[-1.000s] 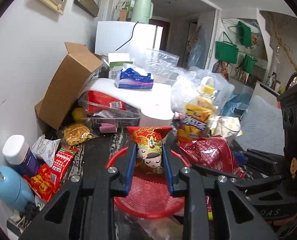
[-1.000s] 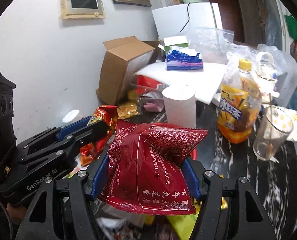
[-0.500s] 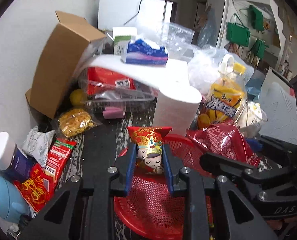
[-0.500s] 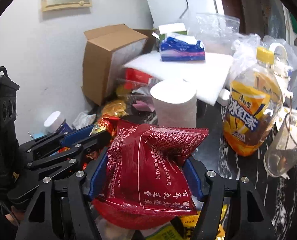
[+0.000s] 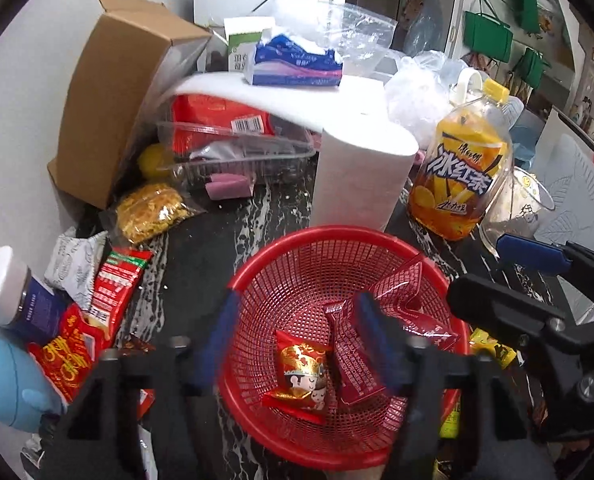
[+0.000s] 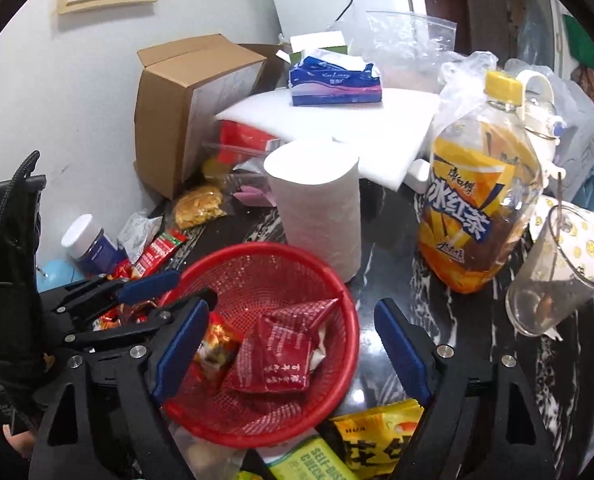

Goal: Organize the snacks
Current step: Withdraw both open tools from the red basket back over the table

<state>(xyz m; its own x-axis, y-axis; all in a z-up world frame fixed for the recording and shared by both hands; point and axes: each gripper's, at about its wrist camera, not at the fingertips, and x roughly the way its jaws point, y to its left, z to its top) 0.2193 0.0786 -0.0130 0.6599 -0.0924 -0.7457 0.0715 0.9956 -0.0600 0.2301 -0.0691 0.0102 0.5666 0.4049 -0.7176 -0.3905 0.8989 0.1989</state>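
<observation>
Nearest the cameras, both grippers hang over a red mesh basket (image 5: 337,264), and each has just been opening. The left gripper (image 5: 297,336) stands spread with nothing pinched, its blue pads either side of the small red-and-gold snack packet (image 5: 303,376) that lies flat on the basket floor, printed with a cartoon face. The right gripper (image 6: 293,344) is also spread and empty; below it the dark red snack bag (image 6: 275,354), crinkled and printed with white characters, lies loose in the basket at 3 o'clock of the small packet. The basket thus holds two snacks. At 6 o'clock of the basket, on the dark marbled surface (image 6: 385,280), lie one yellow packet (image 6: 373,436) and one green one (image 6: 313,460). At 9 o'clock lie two red sachets (image 5: 97,312), a white wrapper (image 5: 73,256), and a white-capped jar (image 5: 13,300). At 12 o'clock, just beside the rim, one white paper roll (image 5: 361,176) stands upright; at 2 o'clock stand one iced-tea bottle (image 5: 461,176) with a yellow cap and one clear glass (image 6: 557,272). Farther off, at 11 o'clock, are a bag of yellow noodle snack (image 5: 153,208), a clear plastic tray (image 5: 233,156) holding red packaging, and a tilted cardboard box (image 5: 113,92). A blue tissue pack (image 5: 297,64) rests on a white foam sheet (image 5: 329,100).
</observation>
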